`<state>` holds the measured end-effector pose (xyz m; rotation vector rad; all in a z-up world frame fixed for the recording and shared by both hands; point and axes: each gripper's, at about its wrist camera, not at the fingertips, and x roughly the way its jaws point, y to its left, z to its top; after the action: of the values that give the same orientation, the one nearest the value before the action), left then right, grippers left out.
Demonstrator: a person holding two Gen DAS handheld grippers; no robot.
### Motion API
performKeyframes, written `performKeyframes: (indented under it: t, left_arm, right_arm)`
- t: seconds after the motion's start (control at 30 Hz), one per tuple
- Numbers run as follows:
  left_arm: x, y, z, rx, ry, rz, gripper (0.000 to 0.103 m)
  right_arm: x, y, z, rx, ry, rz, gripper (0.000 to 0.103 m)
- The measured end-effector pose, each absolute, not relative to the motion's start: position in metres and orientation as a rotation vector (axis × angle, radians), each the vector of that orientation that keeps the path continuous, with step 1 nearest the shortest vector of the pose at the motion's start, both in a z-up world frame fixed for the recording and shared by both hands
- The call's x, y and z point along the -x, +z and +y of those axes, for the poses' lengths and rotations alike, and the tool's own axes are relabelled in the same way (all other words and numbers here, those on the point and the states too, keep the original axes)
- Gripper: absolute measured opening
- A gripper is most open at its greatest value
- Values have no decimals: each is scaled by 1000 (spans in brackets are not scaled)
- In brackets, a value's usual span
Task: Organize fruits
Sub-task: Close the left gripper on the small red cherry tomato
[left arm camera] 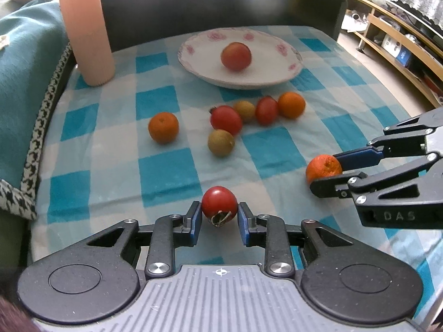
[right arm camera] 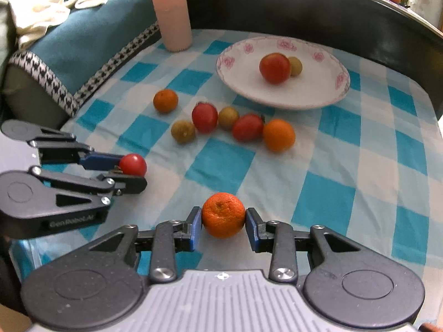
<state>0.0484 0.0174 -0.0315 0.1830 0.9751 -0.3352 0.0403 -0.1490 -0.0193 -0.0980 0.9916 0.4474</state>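
My left gripper (left arm camera: pixel 219 215) is shut on a small red tomato (left arm camera: pixel 219 203) just above the checked cloth; the right wrist view shows the same gripper (right arm camera: pixel 130 173) and tomato (right arm camera: pixel 133 165) at the left. My right gripper (right arm camera: pixel 223 225) is shut on a tangerine (right arm camera: pixel 223 214), and from the left wrist that tangerine (left arm camera: pixel 323 167) is at the right. A white floral plate (right arm camera: pixel 318 94) at the back holds a red tomato (right arm camera: pixel 275 67) and a small brownish fruit (right arm camera: pixel 295 65). Loose tangerines, tomatoes and brownish fruits (right arm camera: pixel 205 117) lie mid-cloth.
A tall pink cylinder (left arm camera: pixel 85 27) stands at the back left of the blue-and-white checked cloth (left arm camera: pixel 277 149). A teal cushion with houndstooth trim (right arm camera: pixel 83 44) borders the left side. A dark raised wall (left arm camera: pixel 221 2) runs behind the plate. Wooden shelves (left arm camera: pixel 393 44) are at the far right.
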Motion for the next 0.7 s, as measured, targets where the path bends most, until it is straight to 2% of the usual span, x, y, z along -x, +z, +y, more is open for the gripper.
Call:
performKeyframes:
  t: [0.23,0.3,0.43,0.6,0.7]
  left_arm:
    - [-47,-33,15,-183,-347,978,37]
    - [-46,-34,14,-198,-345,976,42]
    - [-46,-36,13,-210,-344,979,45]
    - [-44,-36,12,-214,-335,980,57]
    - [-42,-37,11,-220,-328,982,59]
  right_arm:
    - [-38,-20,-149,93,448,985,49]
    - [-39,-23,-149,93,454,1002,49]
    - [-40,-25,-149,94,462,1003,51]
    - [-41,-25,-152,93,457,1002,54]
    - [-42,-25,-153,93,456,1001,56]
